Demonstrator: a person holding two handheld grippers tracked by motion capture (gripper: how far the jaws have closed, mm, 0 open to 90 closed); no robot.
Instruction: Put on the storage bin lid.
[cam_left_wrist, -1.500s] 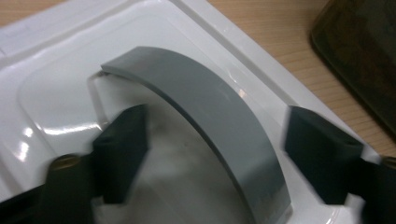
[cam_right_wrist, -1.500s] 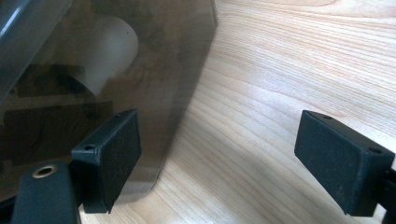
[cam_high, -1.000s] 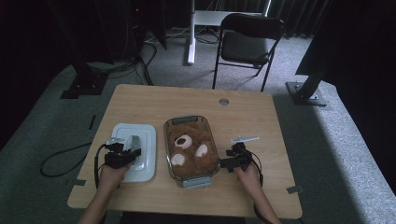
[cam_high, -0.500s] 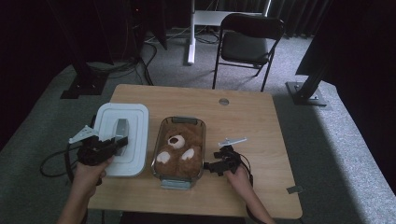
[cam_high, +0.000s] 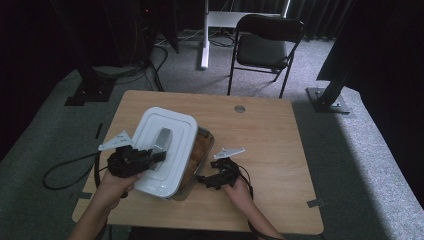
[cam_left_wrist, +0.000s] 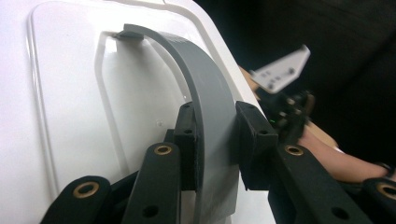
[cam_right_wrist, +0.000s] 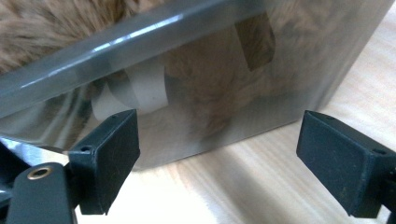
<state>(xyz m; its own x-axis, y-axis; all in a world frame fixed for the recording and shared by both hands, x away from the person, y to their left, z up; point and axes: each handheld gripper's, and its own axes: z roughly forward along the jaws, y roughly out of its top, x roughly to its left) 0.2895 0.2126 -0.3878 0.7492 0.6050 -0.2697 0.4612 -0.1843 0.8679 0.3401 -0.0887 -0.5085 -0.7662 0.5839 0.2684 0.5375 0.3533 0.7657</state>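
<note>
Left hand-held gripper (cam_high: 159, 156) is clamped on the grey handle (cam_left_wrist: 205, 100) of the white lid (cam_high: 162, 150), which sits tilted over the glass dish (cam_high: 204, 146), lower left of centre in the high view. Looks like it covers most of the dish, with brown fur (cam_right_wrist: 205, 88) showing through the glass wall. Right hand-held gripper (cam_right_wrist: 219, 154) has its jaws wide apart, low on the wooden surface (cam_high: 270, 150) just beside the dish's near wall, not gripping anything.
</note>
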